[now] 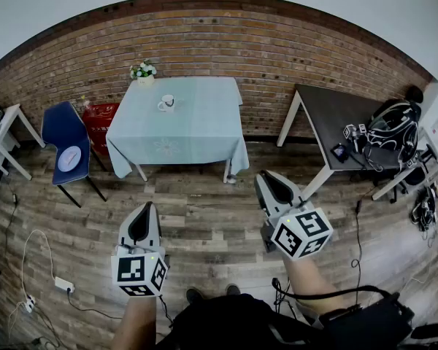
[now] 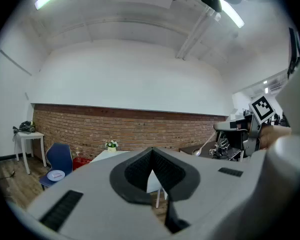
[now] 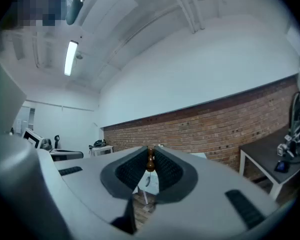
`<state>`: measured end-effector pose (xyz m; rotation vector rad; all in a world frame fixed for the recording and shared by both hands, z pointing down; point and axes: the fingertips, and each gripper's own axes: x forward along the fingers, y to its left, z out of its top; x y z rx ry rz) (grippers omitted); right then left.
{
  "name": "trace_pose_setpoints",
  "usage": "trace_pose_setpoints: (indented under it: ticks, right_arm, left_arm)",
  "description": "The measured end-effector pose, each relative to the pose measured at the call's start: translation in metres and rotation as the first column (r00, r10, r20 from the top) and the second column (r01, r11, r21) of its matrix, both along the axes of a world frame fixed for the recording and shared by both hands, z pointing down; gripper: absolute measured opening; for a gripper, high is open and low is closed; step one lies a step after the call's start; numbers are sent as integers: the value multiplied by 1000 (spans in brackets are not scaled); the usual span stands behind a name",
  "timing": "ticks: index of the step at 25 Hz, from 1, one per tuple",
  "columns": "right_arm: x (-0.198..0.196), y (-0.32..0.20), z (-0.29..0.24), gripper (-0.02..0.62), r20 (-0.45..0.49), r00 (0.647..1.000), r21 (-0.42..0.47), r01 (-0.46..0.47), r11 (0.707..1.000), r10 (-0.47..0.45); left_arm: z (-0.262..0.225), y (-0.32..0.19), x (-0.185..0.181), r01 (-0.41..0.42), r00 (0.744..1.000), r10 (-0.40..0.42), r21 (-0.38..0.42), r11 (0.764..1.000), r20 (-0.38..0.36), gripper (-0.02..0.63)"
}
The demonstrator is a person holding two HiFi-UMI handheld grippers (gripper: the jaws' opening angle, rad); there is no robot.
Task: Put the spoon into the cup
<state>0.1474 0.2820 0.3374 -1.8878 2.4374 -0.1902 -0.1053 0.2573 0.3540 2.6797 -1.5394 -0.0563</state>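
Head view: person stands on the wooden floor (image 1: 204, 217), both grippers held out level toward 12 o'clock. Left gripper (image 1: 147, 208) sits at 7 o'clock of the frame and right gripper (image 1: 263, 177) at 5 o'clock, well apart from each other. Bench (image 1: 197, 133) with a pale blue cloth stands at 12 o'clock against the brick wall (image 1: 226, 42), well apart from both grippers. Cup (image 1: 167, 103) is white and upright on the bench top, toward its 10 o'clock part. Flower pot (image 1: 143, 72) is at the bench's 11 o'clock corner, near the cup, not touching. Blue chair (image 1: 62, 133) is at 9 o'clock of the bench with a pale disc (image 1: 69, 157) on its seat. Red box (image 1: 98, 119) is between chair and bench. Dark bench (image 1: 336, 108) is at 2 o'clock, with a black-and-white bag (image 1: 394, 130) at its 3 o'clock end. White side table (image 1: 4, 133) is far out at 9 o'clock.

Right gripper view: jaws clamped on the spoon (image 3: 150, 161). Its brown handle end is pinched between the pad tips and the bowl hangs toward 6 o'clock. Spoon is well apart from the cup, not in it.

Left gripper view: jaws together at the tips, nothing between them. The spoon shows at 3 o'clock, sticking out of the right gripper.
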Motion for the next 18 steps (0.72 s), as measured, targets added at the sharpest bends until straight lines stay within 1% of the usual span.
trace_pose_setpoints:
  ticks: [10, 15, 18]
  right_arm:
    - [-10, -8, -3, 52, 0, 1000, 13, -5, 1000, 5]
    - [-17, -8, -3, 52, 50, 999, 22, 10, 1000, -11]
    - [-24, -8, -5, 52, 37, 999, 23, -8, 1000, 7]
  left_arm:
    - [-4, -6, -8, -9, 1000, 9, 8, 1000, 1, 9]
    - [-1, -6, -13, -21, 1000, 21, 6, 1000, 3, 9]
    - [1, -6, -20, -29, 1000, 29, 1, 1000, 3, 9]
